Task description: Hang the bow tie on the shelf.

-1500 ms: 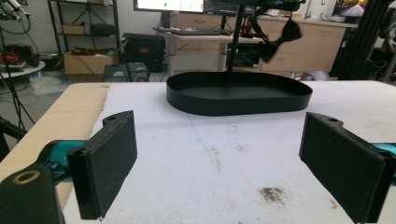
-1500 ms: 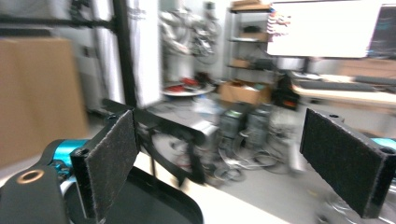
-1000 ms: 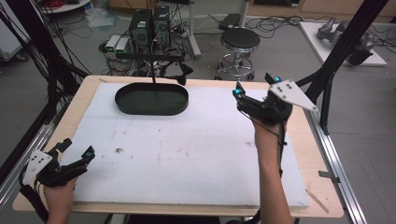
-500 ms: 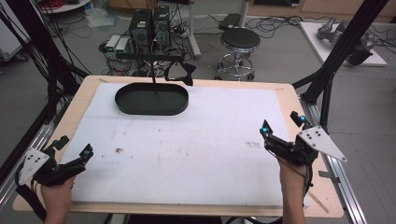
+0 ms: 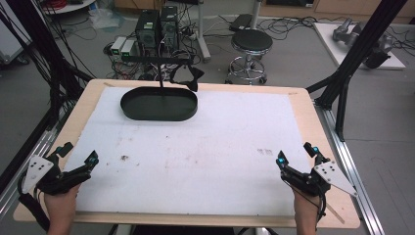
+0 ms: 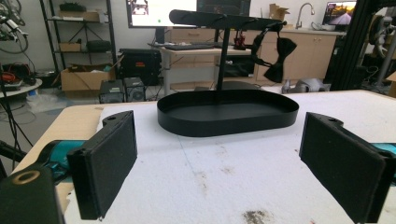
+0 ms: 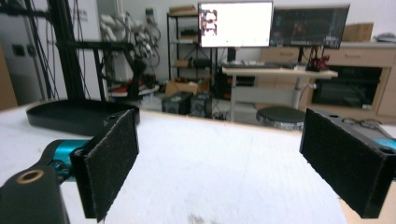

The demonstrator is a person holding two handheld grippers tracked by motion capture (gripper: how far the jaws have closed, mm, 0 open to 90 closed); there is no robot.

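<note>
A black oval tray (image 5: 159,104) sits at the far left of the white sheet, with a thin stand (image 5: 161,73) rising from it. A black bow tie (image 5: 188,78) hangs from the right end of the stand's bar. My left gripper (image 5: 78,152) rests open near the front left corner, nothing between its pads. My right gripper (image 5: 296,153) is open and holds nothing at the front right. In the left gripper view the tray (image 6: 229,114), stand (image 6: 223,65) and bow tie (image 6: 276,53) lie straight ahead of the open gripper (image 6: 219,163). The right gripper view has the tray (image 7: 70,114) far off to the left of the open gripper (image 7: 219,158).
A white sheet (image 5: 210,147) covers most of the wooden table (image 5: 320,127). Black frame struts (image 5: 342,83) rise at both sides. Beyond the far edge are a stool (image 5: 250,44) and computer boxes (image 5: 156,27) on the floor.
My right gripper has come back from the far right of the table to the front right edge. The left gripper has barely shifted.
</note>
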